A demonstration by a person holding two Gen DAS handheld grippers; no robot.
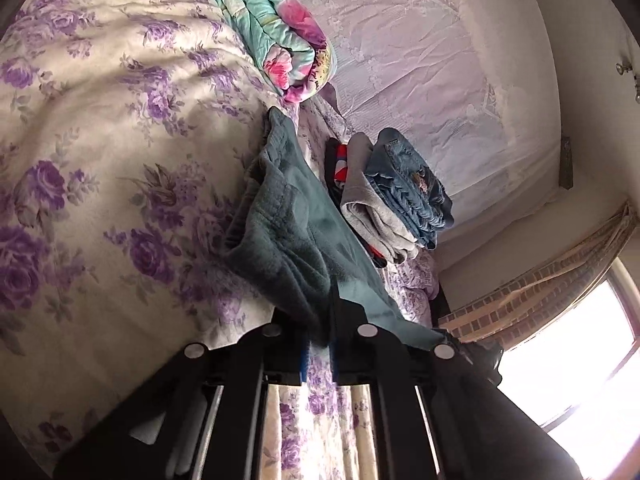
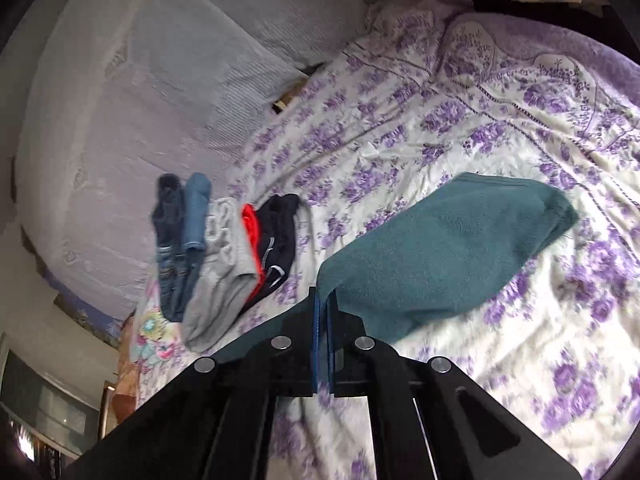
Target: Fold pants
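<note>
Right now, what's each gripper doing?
Left gripper: closed on the teal pants.
Right gripper: closed on the teal pants.

The teal fleece pants (image 2: pixel 448 256) hang above the purple-flowered bedsheet (image 2: pixel 440 128), their near edge between the fingers of each tool. To their left in the right wrist view, a stack of folded clothes (image 2: pixel 224 248) lies on the bed. The rolled floral quilt (image 1: pixel 272 28) lies far beyond the pants in the left wrist view.

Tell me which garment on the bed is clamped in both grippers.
The teal fleece pants: the left gripper and the right gripper are each shut on them. The jeans and the other clothes lie untouched in a folded stack.
</note>
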